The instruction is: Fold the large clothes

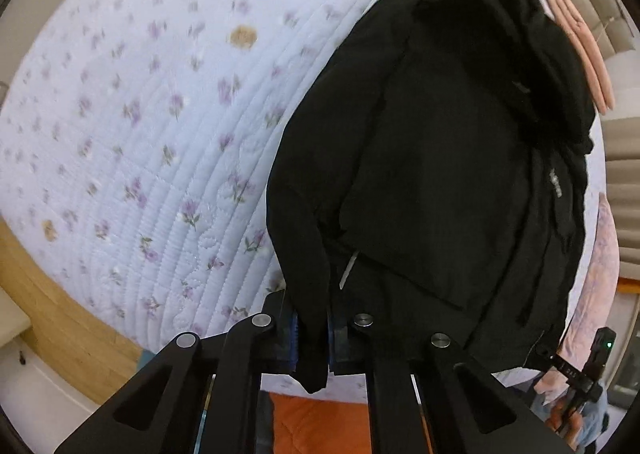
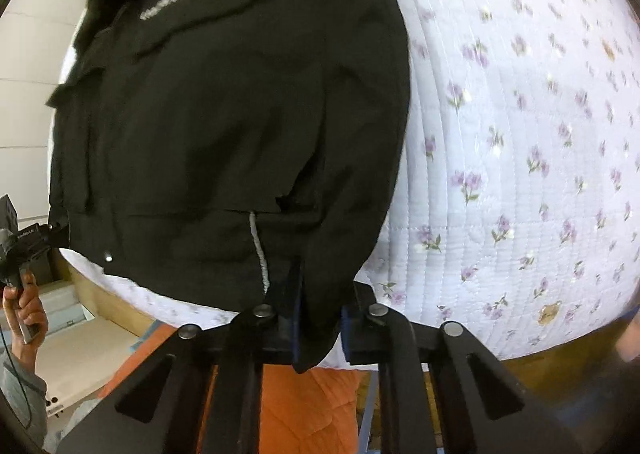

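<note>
A large black jacket [image 1: 440,141] lies on the floral quilted bed [image 1: 160,113], partly folded, with its hood end far from me. My left gripper [image 1: 312,338] is shut on a black sleeve end of the jacket, which hangs down between the blue pads. In the right wrist view the jacket [image 2: 224,101] shows a grey logo and a reflective strip. My right gripper [image 2: 318,326] is shut on a black fold at the jacket's near hem.
The quilt [image 2: 520,153] stretches wide to one side of the jacket. A pink pillow [image 1: 580,49] lies past the hood. Orange bedding [image 2: 308,410] sits below the grippers. The bed's wooden edge [image 1: 60,314] is near. A person's hand [image 2: 24,306] holds the other gripper.
</note>
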`<state>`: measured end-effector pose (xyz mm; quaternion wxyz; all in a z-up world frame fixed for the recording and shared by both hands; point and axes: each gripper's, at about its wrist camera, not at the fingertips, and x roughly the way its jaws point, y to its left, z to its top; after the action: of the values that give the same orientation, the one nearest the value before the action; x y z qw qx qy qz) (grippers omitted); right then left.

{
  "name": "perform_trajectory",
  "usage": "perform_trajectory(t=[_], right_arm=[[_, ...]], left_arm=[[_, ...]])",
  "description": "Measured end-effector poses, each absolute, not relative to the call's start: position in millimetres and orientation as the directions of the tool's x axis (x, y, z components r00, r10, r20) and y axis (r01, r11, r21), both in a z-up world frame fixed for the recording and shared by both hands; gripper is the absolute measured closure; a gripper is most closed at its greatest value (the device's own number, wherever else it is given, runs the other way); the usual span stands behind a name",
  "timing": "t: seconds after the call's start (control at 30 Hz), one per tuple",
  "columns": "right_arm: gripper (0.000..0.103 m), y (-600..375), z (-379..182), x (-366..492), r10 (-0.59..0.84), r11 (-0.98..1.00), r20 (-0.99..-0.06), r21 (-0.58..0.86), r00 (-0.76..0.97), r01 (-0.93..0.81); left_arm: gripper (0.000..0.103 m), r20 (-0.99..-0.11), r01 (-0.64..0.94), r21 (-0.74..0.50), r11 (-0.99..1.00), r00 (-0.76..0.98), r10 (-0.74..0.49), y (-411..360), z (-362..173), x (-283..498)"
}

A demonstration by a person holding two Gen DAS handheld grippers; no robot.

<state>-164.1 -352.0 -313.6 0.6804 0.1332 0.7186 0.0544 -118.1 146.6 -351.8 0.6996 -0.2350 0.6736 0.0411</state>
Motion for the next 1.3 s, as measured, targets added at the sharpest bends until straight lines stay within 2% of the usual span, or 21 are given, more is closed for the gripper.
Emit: perform_trajectory(t=[0.17,0.37,0.5,0.73,0.8,0.87,1.0,1.07,1.13,1.17,1.23,1.3], right_arm=[[0.088,-353.4,-273.2,-146.5,0.27,0.956,-0.961,0.276,0.063,0.101],[0.089,-374.1,-233.4,-91.0,0.253,0.933,-0.948,0.291,0.191,0.209],[0.09,-387.0,-210.0,-32.8,0.218,0.926,-0.943,0.281,0.252,0.25],[0.091,-392.1,-178.0,76.7,0.091,0.95,-0.938,0.182,0.335,0.252],[0.091,-383.9,-180.6,106.4,0.05,0.957,-0.936,0.145,0.35,0.251],[0.091,-378.4,-182.5,134.8,0.008,0.961,-0.933,0.107,0.36,0.255],[0.089,-375.4,-210.9,193.7,-0.061,0.938,-0.95,0.05,0.307,0.343],[0.088,-379.6,-234.1,212.8,-0.059,0.917,-0.97,0.04,0.234,0.397],[0.088,-392.7,-246.3,224.0,0.0,0.892,-0.98,0.091,0.201,0.442],[0.087,-398.8,-246.2,220.9,0.031,0.879,-0.977,0.128,0.213,0.459],[0.076,-413.9,-234.2,209.6,0.132,0.85,-0.951,0.254,0.28,0.462],[0.061,-426.0,-220.8,198.0,0.197,0.829,-0.92,0.341,0.339,0.444]], left_arm=[[0.094,-0.921,-0.35,-0.386,0.853,0.202,-0.334,163.2,-298.7,-85.5],[0.093,-0.87,-0.273,-0.483,0.832,0.26,-0.42,160.2,-261.0,0.0],[0.093,-0.864,-0.198,-0.481,0.854,0.275,-0.422,139.4,-240.7,74.4],[0.092,-0.829,-0.181,-0.512,0.84,0.36,-0.428,154.9,-218.0,179.8],[0.092,-0.831,-0.174,-0.503,0.846,0.366,-0.419,151.3,-219.6,210.2],[0.092,-0.859,-0.165,-0.443,0.881,0.36,-0.364,143.3,-229.1,244.8],[0.089,-0.911,-0.202,-0.354,0.913,0.295,-0.288,131.8,-280.9,287.4],[0.089,-0.92,-0.22,-0.363,0.906,0.238,-0.311,133.2,-309.5,299.4],[0.089,-0.907,-0.21,-0.406,0.889,0.214,-0.363,137.8,-325.9,305.5],[0.088,-0.896,-0.19,-0.426,0.884,0.219,-0.385,140.8,-325.4,304.9],[0.085,-0.87,-0.127,-0.471,0.873,0.226,-0.437,146.8,-315.4,305.6],[0.082,-0.839,-0.058,-0.519,0.853,0.224,-0.495,153.4,-300.7,304.5]])
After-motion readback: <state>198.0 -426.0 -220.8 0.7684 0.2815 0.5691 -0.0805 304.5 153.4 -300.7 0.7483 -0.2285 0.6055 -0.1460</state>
